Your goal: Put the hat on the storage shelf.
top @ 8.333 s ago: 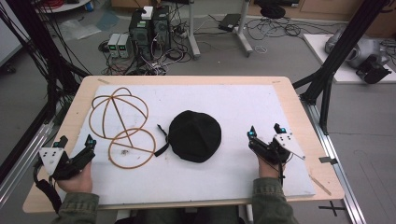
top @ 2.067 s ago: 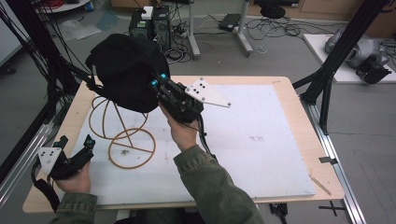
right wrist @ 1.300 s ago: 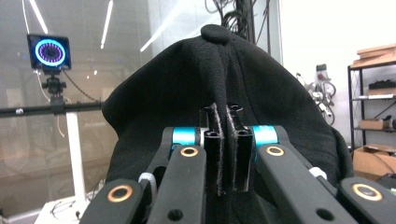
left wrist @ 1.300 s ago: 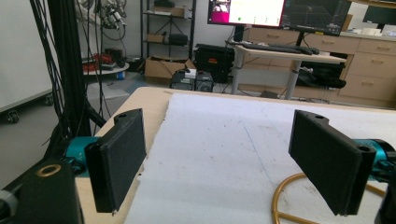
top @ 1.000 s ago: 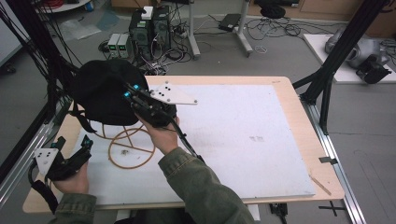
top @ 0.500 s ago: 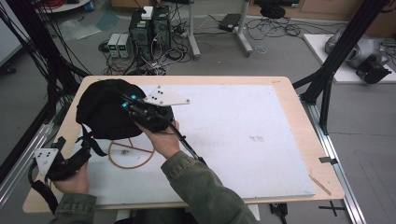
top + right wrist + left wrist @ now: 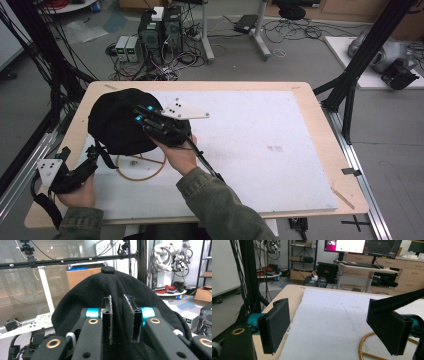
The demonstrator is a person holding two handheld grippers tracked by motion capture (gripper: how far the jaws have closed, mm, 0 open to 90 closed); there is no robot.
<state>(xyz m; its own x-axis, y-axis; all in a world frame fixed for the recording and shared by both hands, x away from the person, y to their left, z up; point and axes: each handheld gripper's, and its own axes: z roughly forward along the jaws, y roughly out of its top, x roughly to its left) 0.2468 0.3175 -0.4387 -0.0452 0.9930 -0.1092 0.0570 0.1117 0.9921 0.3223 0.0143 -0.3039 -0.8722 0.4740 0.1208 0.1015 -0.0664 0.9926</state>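
A black cap (image 7: 117, 122) sits draped over an orange wire stand (image 7: 142, 172) at the table's left. My right gripper (image 7: 141, 113) reaches in against the cap's near right side. In the right gripper view its jaws (image 7: 119, 300) have just been opening and stand a narrow gap apart, with the cap's cloth (image 7: 110, 282) right behind and between them, not pinched. My left gripper (image 7: 80, 152) rests at the front left corner, open; in its own view (image 7: 329, 315) nothing lies between the pads, with the wire ring (image 7: 367, 350) and a black strap (image 7: 397, 300) at the right.
A white mat (image 7: 260, 140) covers the wooden table (image 7: 300, 87). Black frame posts stand at the left (image 7: 50, 75) and right (image 7: 360, 65) edges. Computers and cables (image 7: 160, 25) lie on the floor beyond the far edge.
The right hand brought the cap down and toward the left onto the wire stand, and the cap now rests lower. The right jaws have parted slightly. The left gripper stayed put.
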